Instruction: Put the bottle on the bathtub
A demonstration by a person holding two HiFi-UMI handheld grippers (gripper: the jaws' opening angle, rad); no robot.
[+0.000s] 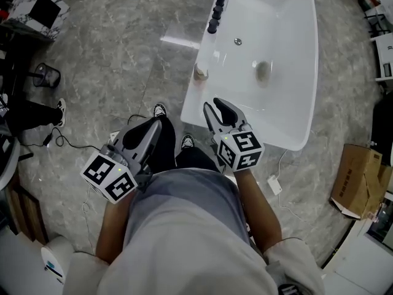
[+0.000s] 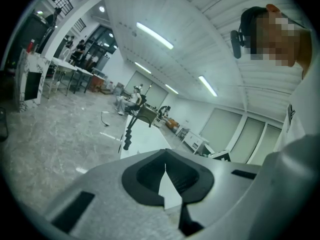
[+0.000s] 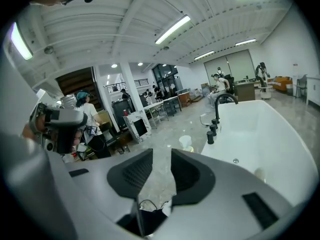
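Observation:
A small pale bottle (image 1: 200, 72) stands upright on the left rim of the white bathtub (image 1: 307, 72), near the black faucet (image 1: 218, 8). In the right gripper view the bottle (image 3: 186, 143) shows just beyond the jaws, on the corner of the tub (image 3: 265, 139). My right gripper (image 1: 220, 111) hovers over the tub's near rim, below the bottle, open with nothing between its pads (image 3: 161, 166). My left gripper (image 1: 152, 128) hangs over the floor to the tub's left, shut and empty (image 2: 165, 156). Its view catches the tub (image 2: 145, 145) and faucet (image 2: 128, 131) ahead.
The floor is grey marble. A cardboard box (image 1: 359, 180) lies right of the tub, with a white plug (image 1: 274, 185) and cord near it. A wire bin (image 1: 46, 75), cables (image 1: 67, 143) and a person's legs (image 1: 31, 112) are at the left. Desks and people fill the background (image 3: 145, 109).

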